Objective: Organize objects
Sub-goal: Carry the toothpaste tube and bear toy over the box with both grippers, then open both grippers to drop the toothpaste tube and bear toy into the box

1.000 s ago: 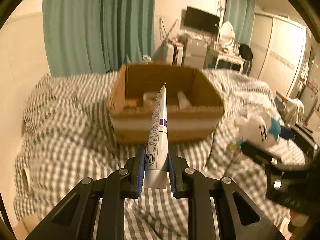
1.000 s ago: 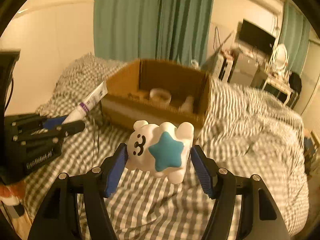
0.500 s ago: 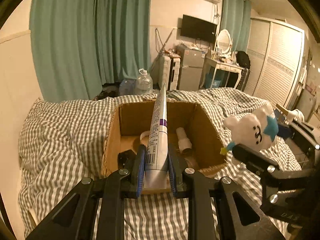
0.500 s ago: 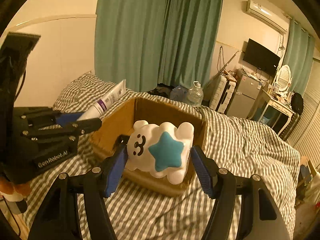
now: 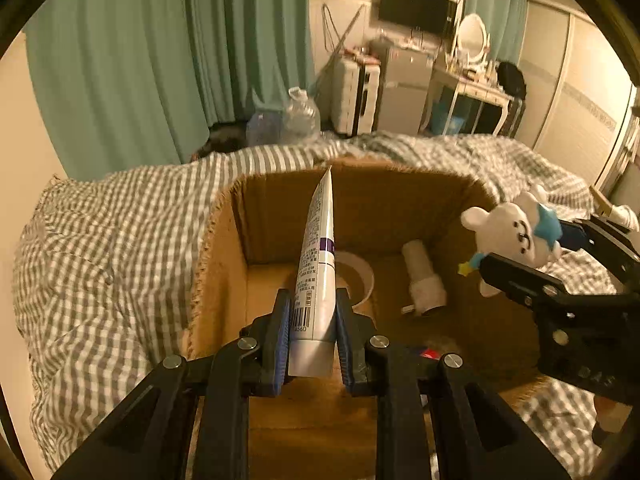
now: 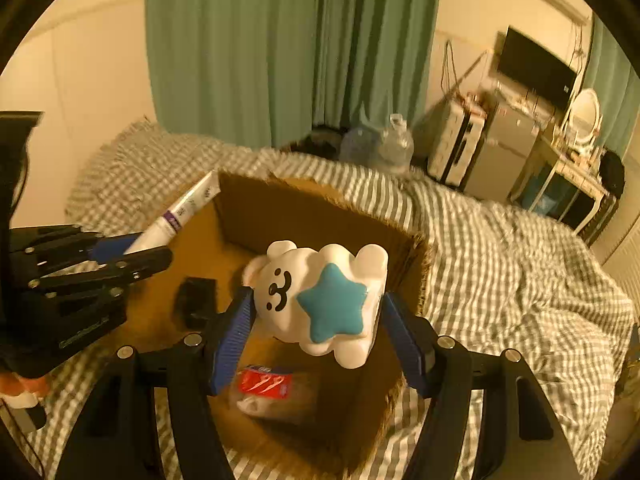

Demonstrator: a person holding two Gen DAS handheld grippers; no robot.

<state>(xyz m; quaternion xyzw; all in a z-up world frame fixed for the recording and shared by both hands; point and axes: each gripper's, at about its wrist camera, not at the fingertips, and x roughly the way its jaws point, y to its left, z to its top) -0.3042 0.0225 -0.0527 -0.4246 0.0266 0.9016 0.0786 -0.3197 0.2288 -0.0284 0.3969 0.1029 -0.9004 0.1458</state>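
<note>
An open cardboard box (image 5: 224, 256) stands on a checked bed; it also shows in the right wrist view (image 6: 416, 268). My left gripper (image 5: 312, 332) is shut on a white tube (image 5: 318, 256) with a purple band, held above the box's near-left part. The tube (image 6: 180, 212) and left gripper (image 6: 124, 256) show at the left of the right wrist view. My right gripper (image 6: 320, 328) is shut on a white plush toy (image 6: 320, 300) with a blue star, held over the box's right side. The toy (image 5: 516, 232) and right gripper (image 5: 536, 264) show at the right of the left wrist view.
Inside the box lie a tape roll (image 5: 360, 272), a white cylinder (image 5: 424, 280), a black object (image 6: 196, 300) and a red-labelled packet (image 6: 264, 388). The checked duvet (image 5: 100, 264) surrounds the box. Water bottles (image 5: 300, 116), curtains and furniture stand beyond the bed.
Both grippers have moved forward and up from in front of the box to above its opening, each still holding its object. The box's inside is now in view from above.
</note>
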